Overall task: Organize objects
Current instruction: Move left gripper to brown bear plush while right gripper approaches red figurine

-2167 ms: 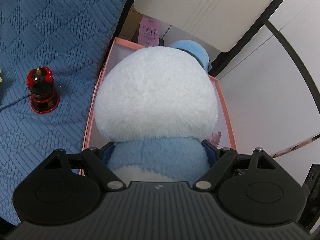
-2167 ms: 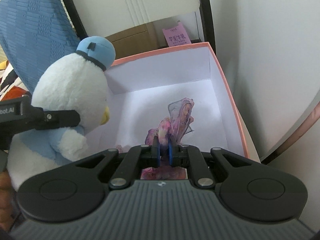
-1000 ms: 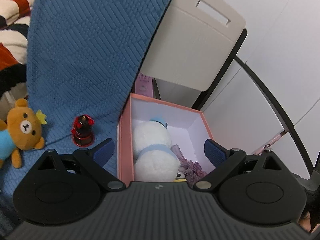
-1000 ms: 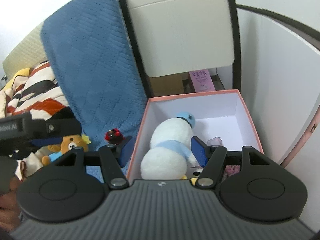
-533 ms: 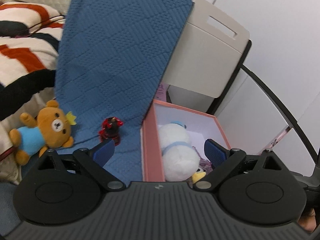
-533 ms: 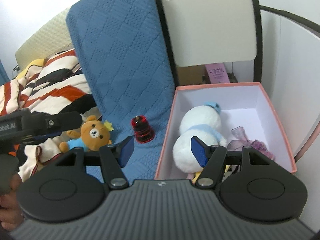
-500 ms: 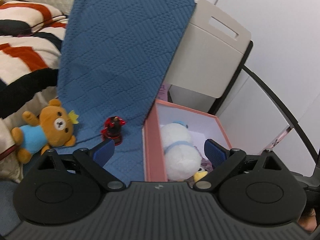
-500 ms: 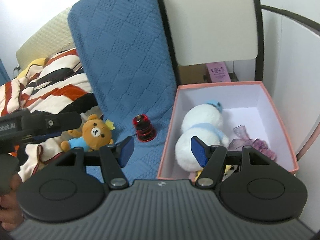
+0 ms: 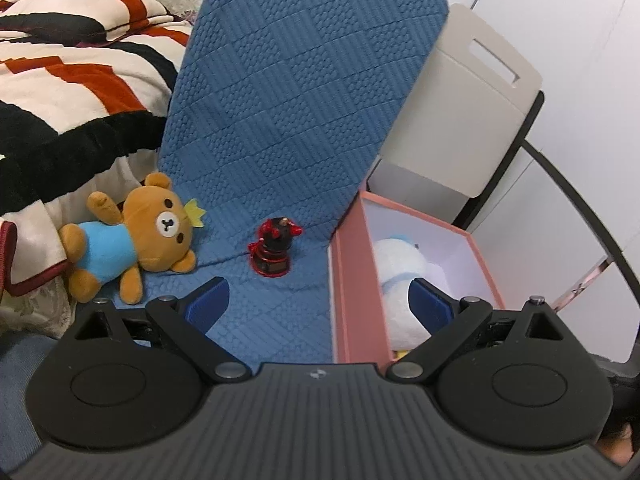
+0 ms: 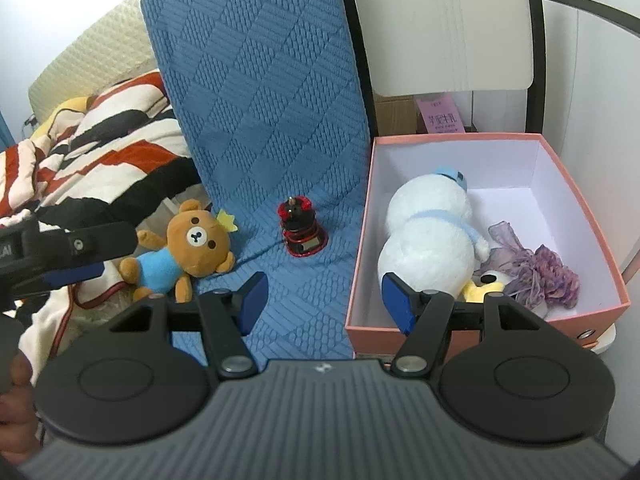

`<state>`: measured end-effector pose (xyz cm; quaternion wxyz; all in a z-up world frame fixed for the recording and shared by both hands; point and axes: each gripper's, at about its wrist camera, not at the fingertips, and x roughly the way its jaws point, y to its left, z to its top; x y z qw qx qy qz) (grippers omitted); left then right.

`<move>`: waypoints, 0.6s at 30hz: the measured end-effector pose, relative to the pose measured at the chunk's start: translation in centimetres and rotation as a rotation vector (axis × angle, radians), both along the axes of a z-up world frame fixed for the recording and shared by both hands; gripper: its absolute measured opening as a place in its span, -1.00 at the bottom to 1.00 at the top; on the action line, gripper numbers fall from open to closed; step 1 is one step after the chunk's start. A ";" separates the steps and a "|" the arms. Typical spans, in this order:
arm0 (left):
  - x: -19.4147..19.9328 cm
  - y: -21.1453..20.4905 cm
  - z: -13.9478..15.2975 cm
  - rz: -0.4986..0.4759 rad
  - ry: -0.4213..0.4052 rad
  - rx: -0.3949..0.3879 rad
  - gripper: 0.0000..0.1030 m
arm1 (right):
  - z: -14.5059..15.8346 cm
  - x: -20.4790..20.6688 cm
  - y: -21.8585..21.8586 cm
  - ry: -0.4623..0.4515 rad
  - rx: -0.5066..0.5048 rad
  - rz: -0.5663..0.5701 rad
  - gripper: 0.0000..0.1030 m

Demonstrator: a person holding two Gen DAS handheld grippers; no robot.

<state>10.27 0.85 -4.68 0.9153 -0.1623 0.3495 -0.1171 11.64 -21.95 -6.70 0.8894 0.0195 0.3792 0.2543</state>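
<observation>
A pink box (image 10: 586,204) (image 9: 356,280) stands at the right and holds a white plush duck with a blue cap (image 10: 428,232) (image 9: 400,268) and a purple scarf (image 10: 536,272). On the blue quilted cloth (image 10: 260,100) (image 9: 288,120) left of the box stands a small red and black figurine (image 10: 300,228) (image 9: 274,252). Farther left lies a brown teddy bear in a blue shirt (image 10: 180,252) (image 9: 132,236). My left gripper (image 9: 320,300) is open and empty, short of the figurine. My right gripper (image 10: 322,300) is also open and empty, over the cloth by the box's left wall.
A striped red, black and cream blanket (image 9: 60,72) (image 10: 100,140) covers the bed at the left. A beige chair back (image 9: 464,92) (image 10: 440,20) rises behind the box, with a cardboard carton and pink label (image 10: 440,116) under it. White walls close the right side.
Both grippers have pulled back and swung left from the box. The teddy bear and the figurine have come nearer the middle of each view. The duck and scarf stay in the box.
</observation>
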 end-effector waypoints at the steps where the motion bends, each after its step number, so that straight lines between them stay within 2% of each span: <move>1: 0.3 0.3 -0.3 -0.002 0.004 0.005 0.91 | -0.2 0.1 0.3 0.001 -0.003 -0.001 0.27; 6: 2.1 1.8 -2.3 0.004 0.024 0.033 0.91 | -1.5 0.7 2.2 0.012 -0.016 -0.011 0.28; 8: 2.9 2.5 -3.3 0.017 0.029 0.055 0.92 | -1.9 1.2 3.1 0.019 -0.015 -0.021 0.52; 10: 4.1 3.3 -4.4 0.036 0.042 0.081 0.94 | -2.2 1.7 4.0 0.023 -0.006 -0.025 0.63; 15: 6.9 4.9 -7.4 0.060 0.078 0.131 0.95 | -3.0 3.5 6.2 0.030 0.020 -0.034 0.63; 18: 8.6 5.2 -9.0 0.060 0.091 0.193 0.95 | -3.7 4.8 7.5 0.024 0.012 -0.045 0.63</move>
